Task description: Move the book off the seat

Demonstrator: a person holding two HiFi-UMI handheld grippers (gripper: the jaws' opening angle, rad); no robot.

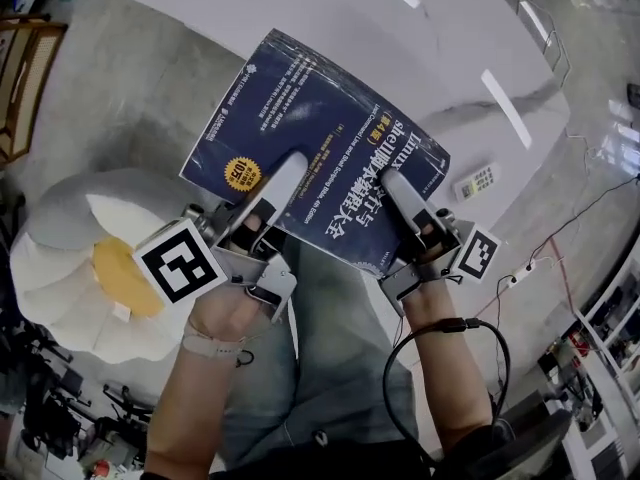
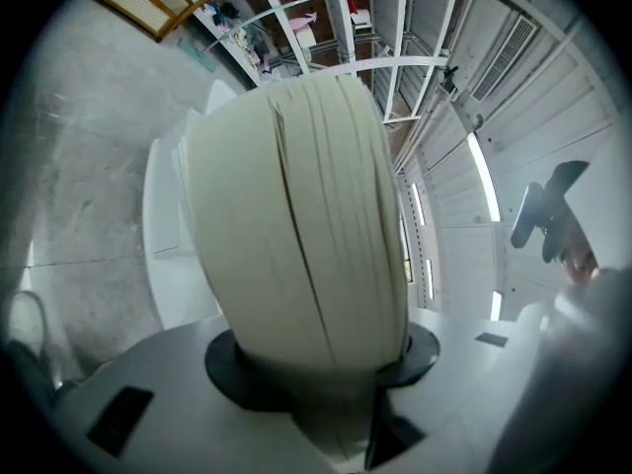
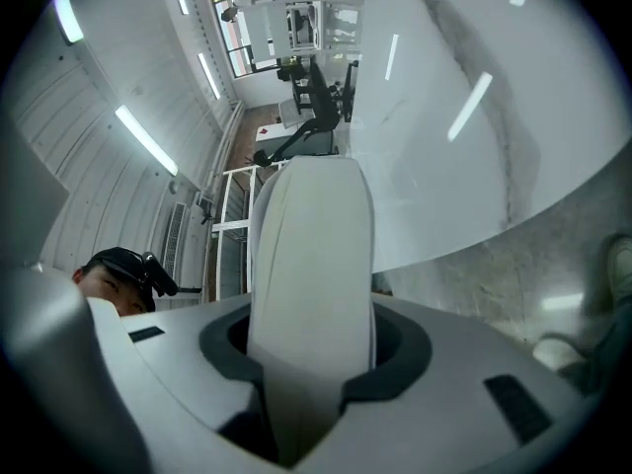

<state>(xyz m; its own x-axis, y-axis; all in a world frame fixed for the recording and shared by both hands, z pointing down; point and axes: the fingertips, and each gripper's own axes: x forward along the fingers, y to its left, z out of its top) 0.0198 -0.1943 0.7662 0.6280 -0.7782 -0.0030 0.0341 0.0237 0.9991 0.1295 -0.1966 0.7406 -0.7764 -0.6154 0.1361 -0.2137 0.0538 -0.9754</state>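
The left claw [image 1: 272,196] is clamped on the near edge of a thick dark-blue paperback book [image 1: 320,133]. The right claw [image 1: 402,208] is clamped on that same edge a little further along. In each gripper view the book's pale page block [image 2: 296,225] fills the gap between the jaws, and the pads press on the covers, so both grips look firm. In the right gripper view the page block [image 3: 311,265] runs straight out from the jaw throat.

Two grips set apart along one edge suit a heavy, floppy volume. A single claw at a corner would probably let it sag or twist, while a pair can carry it flat with the cover facing up.

The book is in the air in front of the person, clear of the white petal-shaped seat with a yellow centre [image 1: 60,258]. That seat lies down at the left on the grey floor [image 1: 120,98]. The book's far end overlaps the rim of a glossy white surface [image 1: 430,58] in the head view, but I cannot tell whether it is over the surface or short of it.

By my reading the lift-off is done and only the setting-down remains. The surface ahead looks like the likely place for it.
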